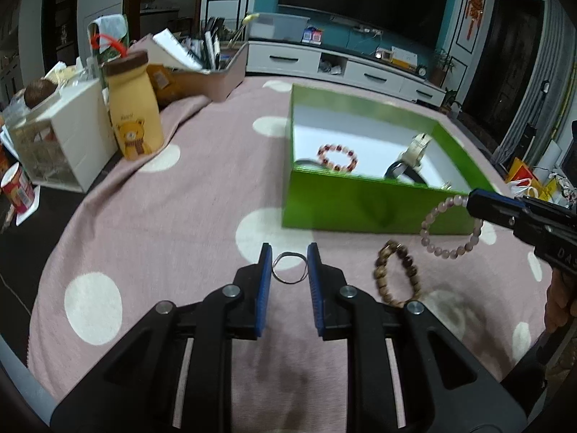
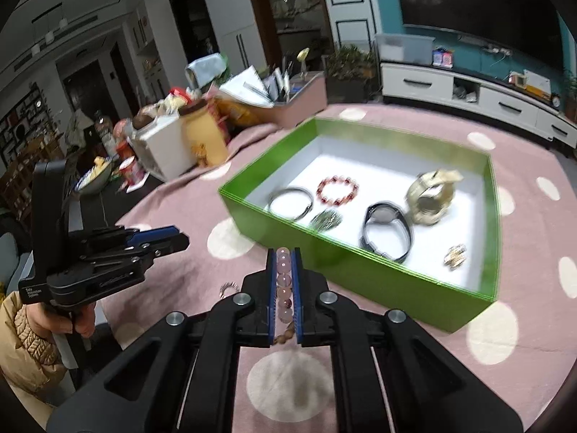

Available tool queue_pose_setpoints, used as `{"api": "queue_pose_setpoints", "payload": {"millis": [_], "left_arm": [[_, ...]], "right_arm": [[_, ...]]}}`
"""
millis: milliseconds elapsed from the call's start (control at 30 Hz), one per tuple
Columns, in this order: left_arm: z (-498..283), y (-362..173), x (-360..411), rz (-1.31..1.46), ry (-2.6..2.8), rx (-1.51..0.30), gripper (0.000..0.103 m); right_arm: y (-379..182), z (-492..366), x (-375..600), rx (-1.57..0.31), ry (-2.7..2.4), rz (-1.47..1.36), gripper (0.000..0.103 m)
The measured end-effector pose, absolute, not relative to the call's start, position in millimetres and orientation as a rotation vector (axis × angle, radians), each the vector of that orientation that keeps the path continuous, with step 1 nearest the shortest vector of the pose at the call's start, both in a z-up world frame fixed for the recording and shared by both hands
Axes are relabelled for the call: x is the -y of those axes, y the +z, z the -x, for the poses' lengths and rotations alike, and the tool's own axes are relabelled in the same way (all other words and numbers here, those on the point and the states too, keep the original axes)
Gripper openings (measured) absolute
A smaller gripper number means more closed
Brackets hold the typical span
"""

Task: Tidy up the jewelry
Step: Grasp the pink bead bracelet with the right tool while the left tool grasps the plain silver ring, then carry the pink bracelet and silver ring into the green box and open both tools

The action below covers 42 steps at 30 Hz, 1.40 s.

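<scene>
**Both grippers loaded, carry to box next**

Green box point(image 2: 360, 281) sits at 1 o'clock on the pink cloth point(image 1: 162, 216). Right gripper point(image 2: 283, 252) is clamped on the pink bead bracelet point(image 1: 450, 227); left gripper point(image 1: 289, 249) pinches the silver ring point(image 1: 289, 269). Brown bead bracelet point(image 1: 396, 274) lies on the cloth at 3 o'clock. Next: lift both over the wall, then release.

3 bead bracelets point(image 1: 450, 227), 2 watches point(image 2: 387, 232), 1 box point(image 2: 360, 270).

Teal wall point(image 1: 267, 0), perhaps dim television point(image 1: 364, 3)
</scene>
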<state>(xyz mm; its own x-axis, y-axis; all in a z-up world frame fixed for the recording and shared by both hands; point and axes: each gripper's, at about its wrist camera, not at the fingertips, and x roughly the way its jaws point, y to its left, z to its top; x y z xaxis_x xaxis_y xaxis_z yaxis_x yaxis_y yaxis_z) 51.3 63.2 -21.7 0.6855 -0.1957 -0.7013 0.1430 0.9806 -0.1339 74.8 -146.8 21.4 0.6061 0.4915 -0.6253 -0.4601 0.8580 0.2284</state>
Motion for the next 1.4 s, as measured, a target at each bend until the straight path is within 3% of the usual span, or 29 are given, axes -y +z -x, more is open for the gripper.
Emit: {"api": "queue_pose_setpoints", "payload": {"millis": [367, 900, 1400], "left_arm": [[-77.6, 20.6, -44.8, 0.069, -0.244, -0.748, 0.019], [-152.1, 62.6, -9.8, 0.113, -0.347, -0.787, 0.019], [-221.5, 49.8, 8.1, 0.232, -0.380, -0.904, 0.019]], "right_arm": [[63.4, -89.8, 187.5, -0.639, 0.467, -0.067, 0.007], [81.1, -120.7, 217.0, -0.614, 0.419, -0.103, 0.008], [78.3, -174.9, 215.7, -0.649, 0.408, -0.122, 0.008]]}}
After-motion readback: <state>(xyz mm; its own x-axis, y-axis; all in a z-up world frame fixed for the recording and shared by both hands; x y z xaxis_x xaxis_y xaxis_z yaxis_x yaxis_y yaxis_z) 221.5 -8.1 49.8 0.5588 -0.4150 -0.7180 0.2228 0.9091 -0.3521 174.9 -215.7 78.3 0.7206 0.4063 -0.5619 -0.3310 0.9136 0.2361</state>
